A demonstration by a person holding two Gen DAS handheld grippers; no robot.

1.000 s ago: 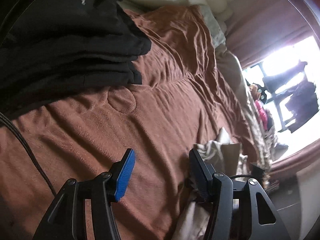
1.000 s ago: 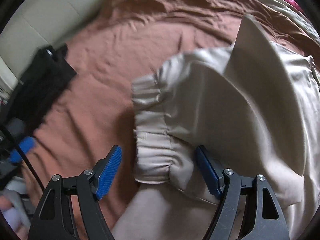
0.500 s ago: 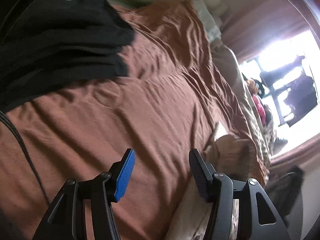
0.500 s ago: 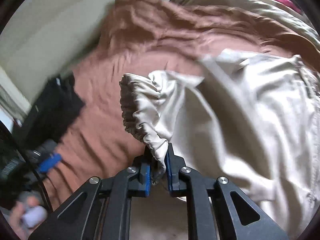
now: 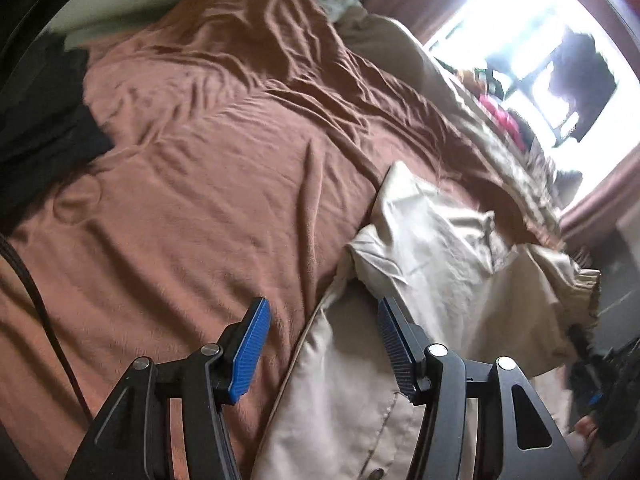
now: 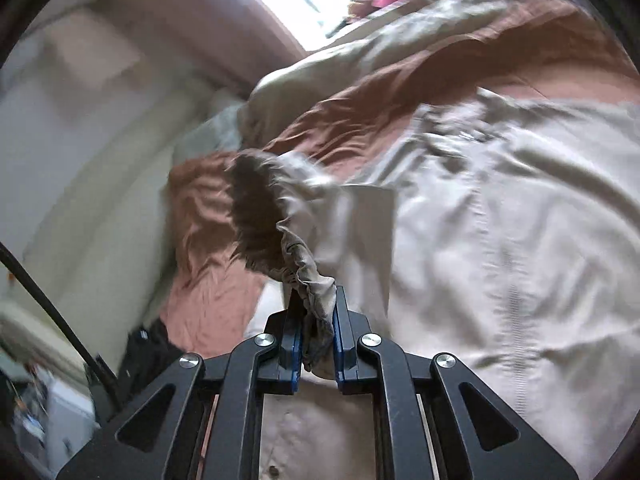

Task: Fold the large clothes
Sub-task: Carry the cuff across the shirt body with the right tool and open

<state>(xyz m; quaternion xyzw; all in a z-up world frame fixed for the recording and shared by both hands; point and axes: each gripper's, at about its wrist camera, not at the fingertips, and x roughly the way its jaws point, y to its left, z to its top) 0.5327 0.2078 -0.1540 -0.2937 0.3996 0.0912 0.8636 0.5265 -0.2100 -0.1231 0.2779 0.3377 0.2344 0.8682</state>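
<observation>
A large beige jacket (image 5: 436, 264) lies crumpled on a brown bedspread (image 5: 208, 184). In the right wrist view my right gripper (image 6: 317, 322) is shut on the jacket's gathered elastic cuff (image 6: 308, 280) and holds it lifted off the bed, with the rest of the jacket (image 6: 500, 232) spread to the right. In the left wrist view my left gripper (image 5: 323, 326) hovers open above the jacket's near edge, its blue pads (image 5: 250, 354) pressing on nothing. The far right of that view shows the lifted cuff end (image 5: 588, 292).
Folded black clothes (image 5: 36, 120) lie at the bed's left edge. A pale headboard wall (image 6: 80, 152) and pillows (image 5: 384, 40) stand at the far end. A bright window (image 5: 532, 52) with a cluttered sill lies beyond the bed. A black cable (image 5: 36, 304) crosses the left side.
My right gripper shut on the jacket's elastic cuff and lifted it, swinging and rolling. My left gripper slid right from the black clothes to above the jacket's edge, staying open.
</observation>
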